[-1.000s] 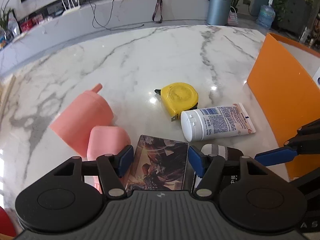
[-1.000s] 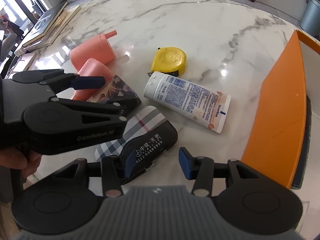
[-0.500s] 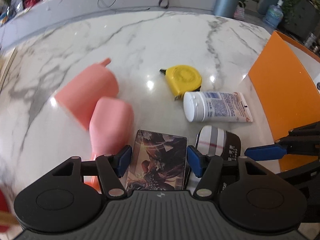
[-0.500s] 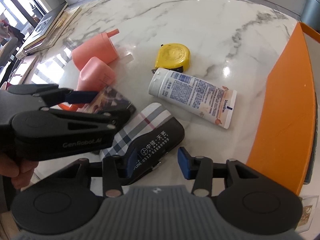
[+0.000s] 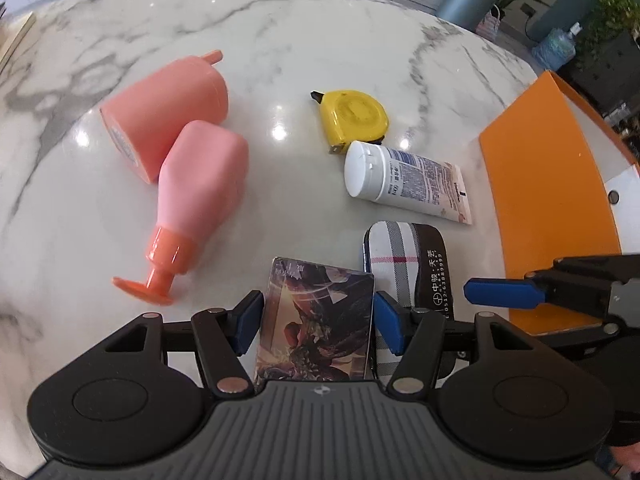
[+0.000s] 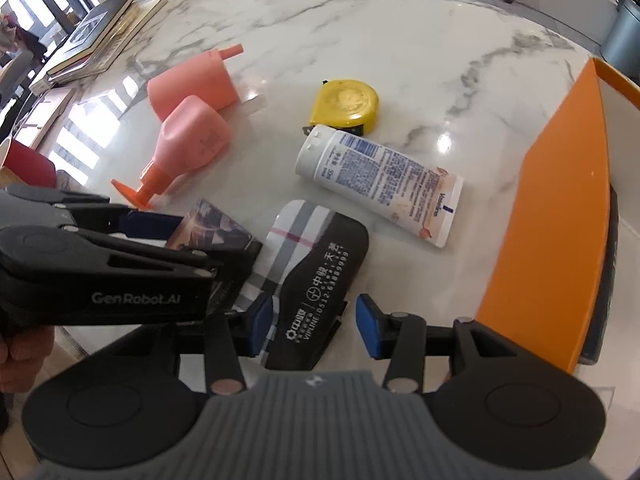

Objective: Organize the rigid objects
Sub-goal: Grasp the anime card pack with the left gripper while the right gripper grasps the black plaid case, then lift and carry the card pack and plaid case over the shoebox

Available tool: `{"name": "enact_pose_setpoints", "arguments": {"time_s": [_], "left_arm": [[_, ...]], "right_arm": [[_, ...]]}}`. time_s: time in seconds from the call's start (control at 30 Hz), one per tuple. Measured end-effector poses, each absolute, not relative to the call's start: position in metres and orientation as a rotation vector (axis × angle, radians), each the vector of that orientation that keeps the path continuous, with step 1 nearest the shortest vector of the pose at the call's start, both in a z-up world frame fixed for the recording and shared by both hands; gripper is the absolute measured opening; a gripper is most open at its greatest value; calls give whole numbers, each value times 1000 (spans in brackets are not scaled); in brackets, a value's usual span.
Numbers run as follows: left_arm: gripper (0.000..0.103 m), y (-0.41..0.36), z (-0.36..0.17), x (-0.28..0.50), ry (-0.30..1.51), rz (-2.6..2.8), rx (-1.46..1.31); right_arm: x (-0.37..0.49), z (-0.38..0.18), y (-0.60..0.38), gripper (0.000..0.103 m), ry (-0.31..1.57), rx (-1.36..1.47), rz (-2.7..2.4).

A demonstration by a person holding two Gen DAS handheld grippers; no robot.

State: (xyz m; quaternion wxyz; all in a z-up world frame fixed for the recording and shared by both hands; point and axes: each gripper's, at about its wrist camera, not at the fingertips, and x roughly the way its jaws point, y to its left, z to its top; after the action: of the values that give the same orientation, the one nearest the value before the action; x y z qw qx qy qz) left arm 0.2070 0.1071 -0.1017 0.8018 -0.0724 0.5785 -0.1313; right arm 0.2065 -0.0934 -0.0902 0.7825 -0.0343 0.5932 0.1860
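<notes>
The left tongs (image 5: pixel 316 322) are sitting spread wide in the left wrist view, their two blue pads flanking one illustrated card box (image 5: pixel 316 320) without clearly touching it, so they are released. Just right of the box one plaid-and-black case (image 5: pixel 404 264) is lying on the marble counter (image 5: pixel 320 40). Further out are lying two pink bottles (image 5: pixel 200 168), touching each other, one yellow tape measure (image 5: pixel 352 118) and one white lotion tube (image 5: pixel 404 180) against it. One orange box (image 5: pixel 548 208) is standing at the right.

The right tongs (image 6: pixel 316 326) are gaping released in the right wrist view, straddling the near end of the plaid-and-black case (image 6: pixel 320 264); the left pad is sitting beside it, the right pad is standing apart. The left tongs (image 6: pixel 156 224) are reaching in from the left over the card box (image 6: pixel 212 228)
</notes>
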Motion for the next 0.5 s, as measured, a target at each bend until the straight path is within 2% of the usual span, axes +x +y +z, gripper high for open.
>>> {"name": "enact_pose_setpoints", "arguments": {"time_s": [0.23,0.37,0.5], "left_arm": [[69,120,-102,207,1230,-133,-163],[69,120,-102,207,1230,-132,-162],[69,121,-104,207,1233,-133,-164]], "right_arm": [[207,-99,-83,68,1300,-41,387],[212,-108,-78,74,1320,-29,383],[214,-109,-66,72,1287,-127,398]]}}
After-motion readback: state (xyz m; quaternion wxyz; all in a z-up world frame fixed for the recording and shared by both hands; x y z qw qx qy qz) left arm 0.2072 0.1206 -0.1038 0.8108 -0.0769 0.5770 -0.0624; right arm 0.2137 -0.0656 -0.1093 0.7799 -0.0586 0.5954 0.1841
